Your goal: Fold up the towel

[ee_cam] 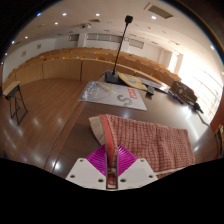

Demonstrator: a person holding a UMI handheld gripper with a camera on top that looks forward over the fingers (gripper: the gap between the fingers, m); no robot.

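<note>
- The towel [150, 140], red-and-white checked, lies flat on the bench [50, 120], just ahead of the fingers [110, 160] and spreading from 12 toward 2 o'clock of them.
- Its near left edge shows a pale strip running away from the fingers; I cannot tell if this is a hem or a turned-over flap.
- Judgement on progress: the towel looks mostly spread in one layer, so the folding seems at its start or at most one narrow fold in. The main folds appear left to do.
- The fingers sit close together, their magenta pads nearly meeting, with the towel's near edge right at their tips. They seem pinched on that edge or on a thin bit of cloth, but the contact is too small to be sure.
- Count: one towel, one gripper with two fingers.
- Beyond the towel, at 12 o'clock, lies one flat printed sheet or mat [112, 95] on the bench, apart from the towel.
- Behind that sheet stands one thin dark pole [124, 45], like a stand, rising upright.
- At 2 o'clock, past the towel's far corner, sits a dark cluster of objects [183, 93]; too small to name or count.
- At 9 o'clock, at the bench's far left, stands one dark chair-like frame [17, 103].
- Farther out, a row of wooden panelling or cabinets [60, 68] runs along the room's back wall under a lit ceiling.
</note>
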